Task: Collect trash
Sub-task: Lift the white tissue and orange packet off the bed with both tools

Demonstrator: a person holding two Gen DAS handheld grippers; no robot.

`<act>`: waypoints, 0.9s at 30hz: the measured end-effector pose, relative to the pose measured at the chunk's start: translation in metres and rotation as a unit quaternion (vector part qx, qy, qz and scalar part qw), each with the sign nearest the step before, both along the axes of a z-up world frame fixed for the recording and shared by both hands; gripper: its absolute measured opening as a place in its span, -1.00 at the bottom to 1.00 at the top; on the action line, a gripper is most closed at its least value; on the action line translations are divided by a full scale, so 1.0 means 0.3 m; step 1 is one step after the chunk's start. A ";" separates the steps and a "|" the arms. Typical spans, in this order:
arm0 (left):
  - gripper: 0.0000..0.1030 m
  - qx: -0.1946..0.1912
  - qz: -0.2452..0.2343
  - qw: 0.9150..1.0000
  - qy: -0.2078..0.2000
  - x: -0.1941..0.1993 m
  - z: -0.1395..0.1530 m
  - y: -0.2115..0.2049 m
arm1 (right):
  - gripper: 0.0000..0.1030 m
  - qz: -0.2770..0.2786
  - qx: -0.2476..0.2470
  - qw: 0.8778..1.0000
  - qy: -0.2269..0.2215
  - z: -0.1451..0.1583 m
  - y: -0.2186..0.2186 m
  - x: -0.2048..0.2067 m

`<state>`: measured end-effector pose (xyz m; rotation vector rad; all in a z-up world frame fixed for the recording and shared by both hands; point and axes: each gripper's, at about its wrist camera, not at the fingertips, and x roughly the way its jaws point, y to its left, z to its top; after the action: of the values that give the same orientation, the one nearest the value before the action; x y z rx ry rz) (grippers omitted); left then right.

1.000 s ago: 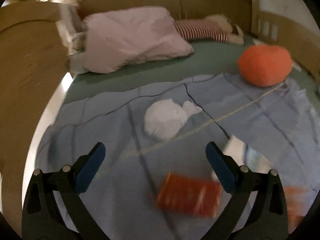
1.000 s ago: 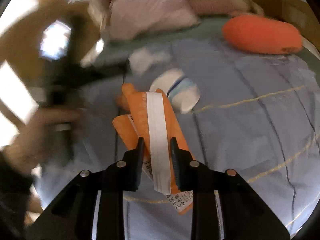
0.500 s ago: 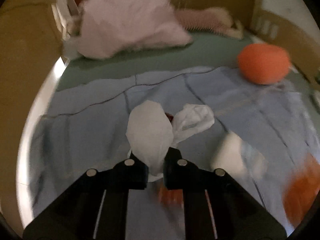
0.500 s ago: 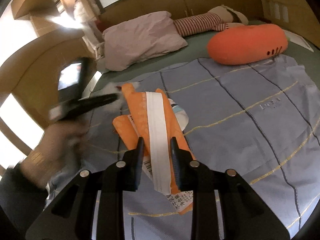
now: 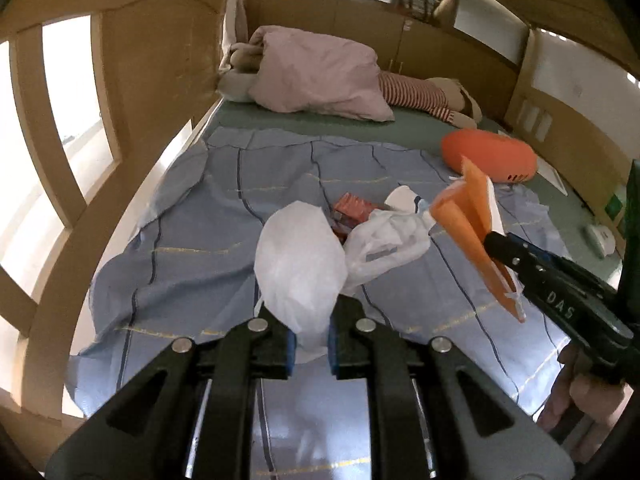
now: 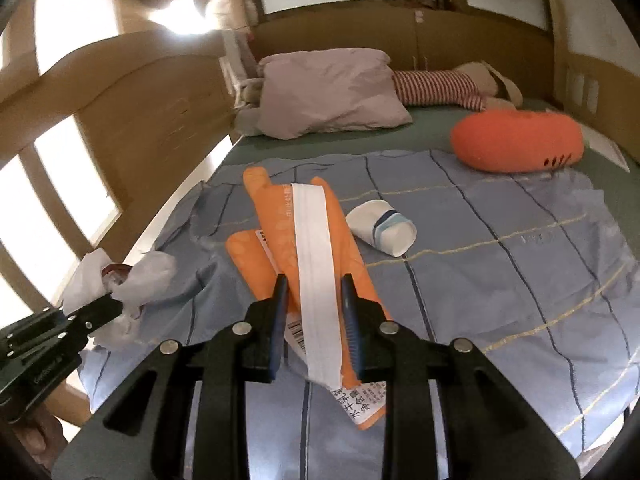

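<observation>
Left wrist view shows a white plastic bag [image 5: 300, 264] pinched at its lower end between the closed jaws of the left tool [image 5: 310, 346], lifted clear of the blue blanket [image 5: 192, 248]. The bag looks thin, limp and very light, and slippery; a grip on bunched film near the neck should hold better than one on a single loose layer. A red packet [image 5: 352, 208] lies on the blanket just behind it. To the right, the right tool [image 6: 314, 316] clamps an orange wrapper [image 6: 276, 220] with a white strip, flat, light and crinkly, best held across its width as it is now. A white paper cup [image 6: 382, 228] lies on its side on the blanket, easily crushed, so it wants a gentle grip across its body. An orange cushion [image 6: 516, 142] and a pink pillow [image 6: 332, 88] lie further up the bed.
</observation>
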<state>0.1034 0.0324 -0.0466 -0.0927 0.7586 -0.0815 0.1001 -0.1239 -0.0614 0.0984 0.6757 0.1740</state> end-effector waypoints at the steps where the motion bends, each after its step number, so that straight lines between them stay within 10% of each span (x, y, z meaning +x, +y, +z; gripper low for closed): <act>1: -0.75 0.005 -0.002 1.000 -0.008 -0.007 0.007 -0.007 | -0.48 0.004 -0.003 1.000 0.001 0.002 0.007 -0.007; 27: -0.74 0.012 -0.010 1.000 -0.010 -0.077 0.013 -0.052 | -0.48 0.002 -0.017 1.000 0.002 0.014 0.010 -0.085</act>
<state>0.0802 0.0168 -0.0426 -0.0615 0.7409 -0.0916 0.0745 -0.1209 -0.0571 0.0658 0.6824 0.1662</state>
